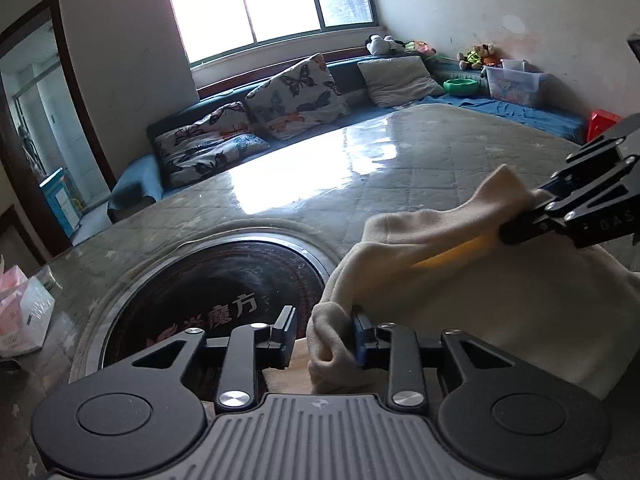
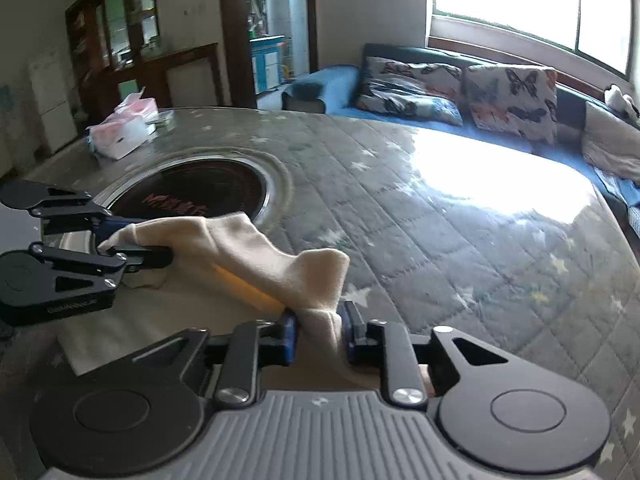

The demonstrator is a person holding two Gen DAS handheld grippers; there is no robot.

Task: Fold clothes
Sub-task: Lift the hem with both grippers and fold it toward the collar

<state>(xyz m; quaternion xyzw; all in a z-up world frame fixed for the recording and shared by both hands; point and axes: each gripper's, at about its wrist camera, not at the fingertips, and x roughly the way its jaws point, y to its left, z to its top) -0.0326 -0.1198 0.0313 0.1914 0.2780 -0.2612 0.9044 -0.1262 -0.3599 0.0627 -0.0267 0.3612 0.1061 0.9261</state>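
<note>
A cream fleece garment (image 1: 480, 300) lies on the round table, its near edge lifted between both grippers. My left gripper (image 1: 324, 336) has its jaws set apart, with a bunched corner of the cloth against the right finger only. In the right wrist view the left gripper (image 2: 120, 240) holds the other end of the lifted edge. My right gripper (image 2: 318, 336) is shut on a fold of the garment (image 2: 280, 264). It also shows at the right of the left wrist view (image 1: 516, 228), pinching the cloth.
The table (image 2: 440, 216) has a grey quilted cover under glass and a dark round hotplate (image 1: 216, 288) in its middle. Tissue packs (image 2: 120, 132) lie at its far edge. A blue sofa with butterfly cushions (image 1: 296, 96) runs behind.
</note>
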